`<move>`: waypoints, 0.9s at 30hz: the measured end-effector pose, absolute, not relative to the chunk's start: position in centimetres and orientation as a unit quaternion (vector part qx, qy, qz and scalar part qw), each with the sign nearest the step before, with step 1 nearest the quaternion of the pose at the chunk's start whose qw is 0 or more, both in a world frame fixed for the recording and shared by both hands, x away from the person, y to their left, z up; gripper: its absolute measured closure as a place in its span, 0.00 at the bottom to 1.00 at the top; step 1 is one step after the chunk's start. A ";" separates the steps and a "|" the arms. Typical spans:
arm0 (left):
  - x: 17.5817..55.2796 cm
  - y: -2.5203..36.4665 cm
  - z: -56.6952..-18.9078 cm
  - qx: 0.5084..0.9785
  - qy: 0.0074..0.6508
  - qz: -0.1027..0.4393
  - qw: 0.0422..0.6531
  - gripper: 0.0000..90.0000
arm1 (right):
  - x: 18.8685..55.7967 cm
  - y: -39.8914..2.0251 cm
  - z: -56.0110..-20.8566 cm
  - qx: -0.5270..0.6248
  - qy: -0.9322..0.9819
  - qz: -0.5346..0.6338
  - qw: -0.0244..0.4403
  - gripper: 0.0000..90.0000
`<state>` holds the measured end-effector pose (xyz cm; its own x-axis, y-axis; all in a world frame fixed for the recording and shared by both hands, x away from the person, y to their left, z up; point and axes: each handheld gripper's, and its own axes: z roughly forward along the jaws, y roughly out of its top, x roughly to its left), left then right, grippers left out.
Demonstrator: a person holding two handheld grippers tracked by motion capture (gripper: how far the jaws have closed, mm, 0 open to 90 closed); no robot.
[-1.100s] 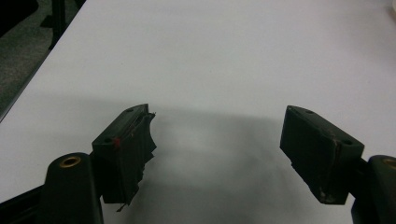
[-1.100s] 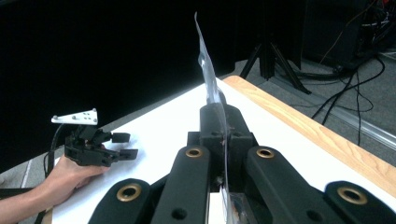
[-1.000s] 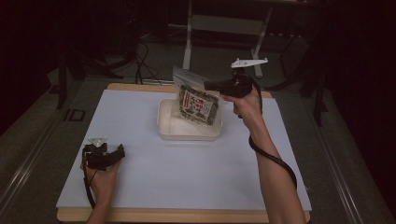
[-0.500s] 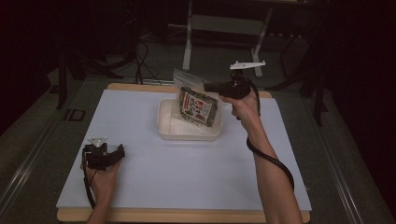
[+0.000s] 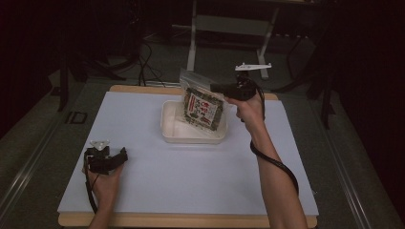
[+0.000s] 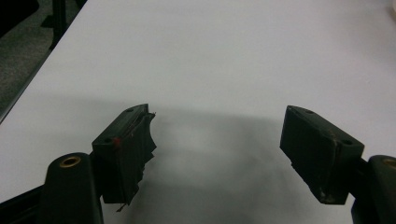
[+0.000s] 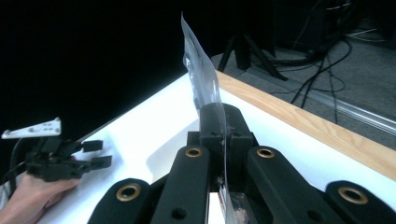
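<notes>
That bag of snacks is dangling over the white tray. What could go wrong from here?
The right gripper pinches only the clear top edge of the bag, so the thin plastic might slip out or tear under the hanging weight. The bag hangs tilted over the tray, near its far right side; let go there, it could land on the rim or tip out onto the table. The left gripper rests open, far off, too distant to steady anything.

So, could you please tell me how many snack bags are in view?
1: a clear snack bag, pinched at its top by the right gripper, hanging over the white tray.
</notes>
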<state>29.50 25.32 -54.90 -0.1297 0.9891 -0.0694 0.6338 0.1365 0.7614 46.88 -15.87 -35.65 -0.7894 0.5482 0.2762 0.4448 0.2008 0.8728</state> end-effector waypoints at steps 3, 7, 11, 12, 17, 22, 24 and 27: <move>29.5 25.3 -54.9 0.587 0.691 0.296 0.301 0.28 | 46.9 -15.8 -35.5 0.328 0.775 0.537 0.068 0.98; 29.5 25.3 -54.9 0.588 0.691 0.295 0.301 0.28 | 46.8 -15.7 -35.6 0.334 0.775 0.527 0.096 0.95; 29.5 25.3 -54.9 0.587 0.691 0.295 0.300 0.28 | 46.6 -15.7 -35.9 0.339 0.776 0.518 0.118 0.94; 29.5 25.3 -54.9 0.588 0.691 0.295 0.300 0.28 | 46.6 -15.7 -35.9 0.338 0.776 0.517 0.124 0.94; 29.5 25.3 -54.9 0.588 0.691 0.295 0.299 0.28 | 46.5 -15.5 -36.0 0.338 0.779 0.511 0.132 0.91; 29.5 25.3 -54.9 0.588 0.692 0.295 0.298 0.28 | 46.6 -15.5 -36.4 0.342 0.779 0.507 0.141 0.90; 29.5 25.3 -54.9 0.588 0.692 0.295 0.298 0.28 | 46.6 -15.5 -36.5 0.347 0.777 0.503 0.152 0.89; 29.5 25.3 -54.9 0.588 0.692 0.293 0.299 0.28 | 46.8 -15.6 -36.7 0.354 0.773 0.500 0.162 0.88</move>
<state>29.52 25.34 -54.92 -0.1300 0.9892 -0.0685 0.6385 0.1363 0.7574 46.77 -15.60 -36.67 -0.6962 0.7103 0.1040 0.3860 0.2482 0.8885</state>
